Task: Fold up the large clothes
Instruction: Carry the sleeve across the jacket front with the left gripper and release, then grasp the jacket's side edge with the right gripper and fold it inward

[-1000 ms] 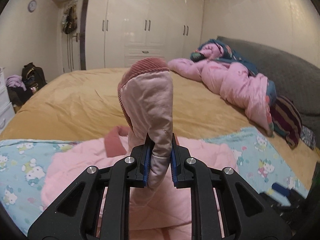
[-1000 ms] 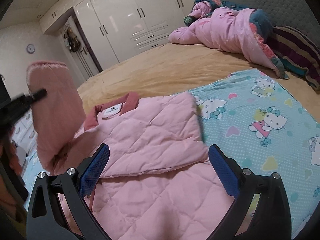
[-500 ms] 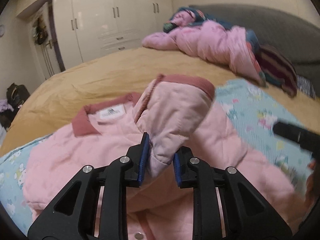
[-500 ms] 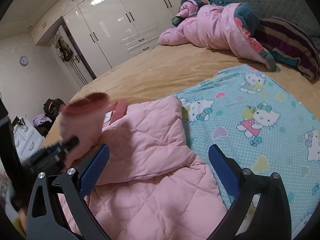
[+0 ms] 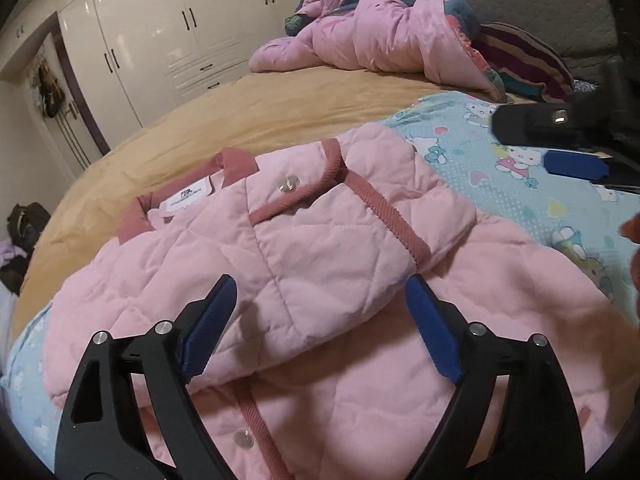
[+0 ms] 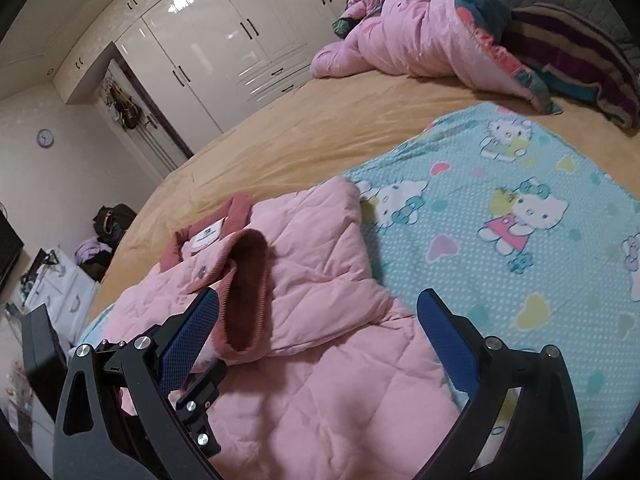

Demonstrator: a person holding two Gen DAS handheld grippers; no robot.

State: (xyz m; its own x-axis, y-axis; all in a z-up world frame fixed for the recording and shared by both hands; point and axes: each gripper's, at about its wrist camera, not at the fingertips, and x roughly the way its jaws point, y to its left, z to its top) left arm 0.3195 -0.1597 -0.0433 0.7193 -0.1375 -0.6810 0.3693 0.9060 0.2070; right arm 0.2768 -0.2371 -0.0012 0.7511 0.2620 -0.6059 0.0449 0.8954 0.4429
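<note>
Pink quilted jacket [image 5: 320, 248] laid on the bed [image 5: 240, 128], sleeve folded across | left tongs [image 5: 320, 320] just opened, sleeve freed | right tongs [image 6: 316, 328] held wide, empty | cuff opening [image 6: 248, 292] seen only from the right wrist.

Open tan bed [image 6: 304, 140] beyond my pink jacket [image 6: 320, 380]; crumpled pink quilt [image 6: 420, 40] blocks the headboard end, apparently alongside a striped pillow [image 6: 580, 60].

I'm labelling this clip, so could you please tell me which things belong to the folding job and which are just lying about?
Belongs to the job:
- pink quilted jacket
- its folded-in sleeve
- cartoon-print sheet beneath it

Just lying about:
- pink duvet
- striped blanket
- dark bag
</note>
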